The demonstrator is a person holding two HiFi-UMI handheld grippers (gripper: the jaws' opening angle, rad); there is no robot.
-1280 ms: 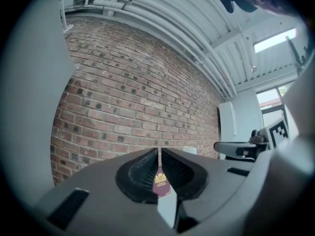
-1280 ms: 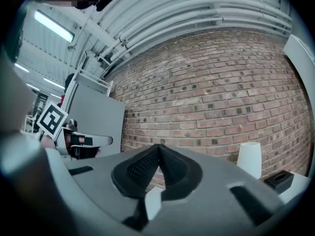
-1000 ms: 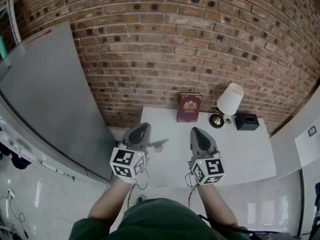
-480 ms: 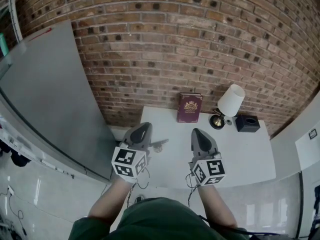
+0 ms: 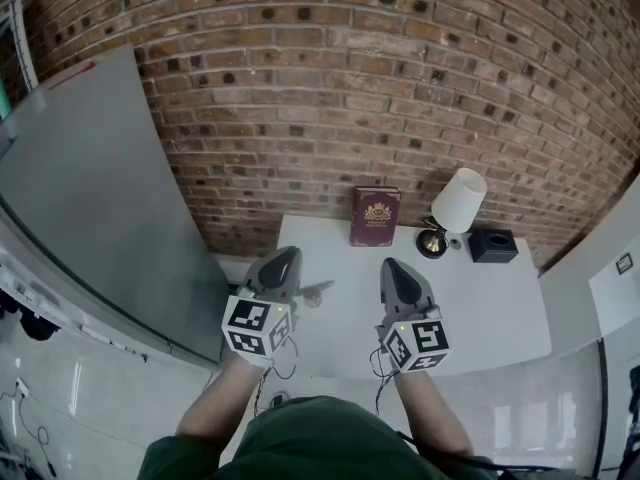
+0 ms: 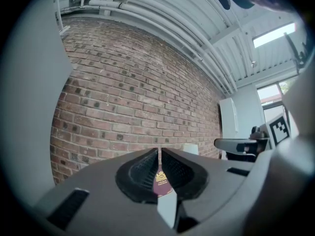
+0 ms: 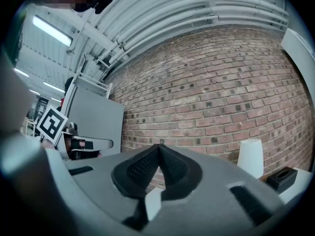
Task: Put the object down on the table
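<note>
Looking down in the head view, the left gripper [image 5: 283,260] and right gripper [image 5: 393,266] sit low in the frame over the white table [image 5: 480,308]. A small object [image 5: 318,290], too small to identify, lies on the table just right of the left one. In the left gripper view the jaws are clenched and empty, with a maroon book [image 6: 161,180] beyond them. In the right gripper view the jaws are also clenched and empty, with a lamp [image 7: 250,156] at lower right. Only the head view shows the object.

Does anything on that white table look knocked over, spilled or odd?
Nothing stands out. The red book and lamp stand upright at the table's back edge, the black box beside them. One small item is too tiny to judge.
</note>
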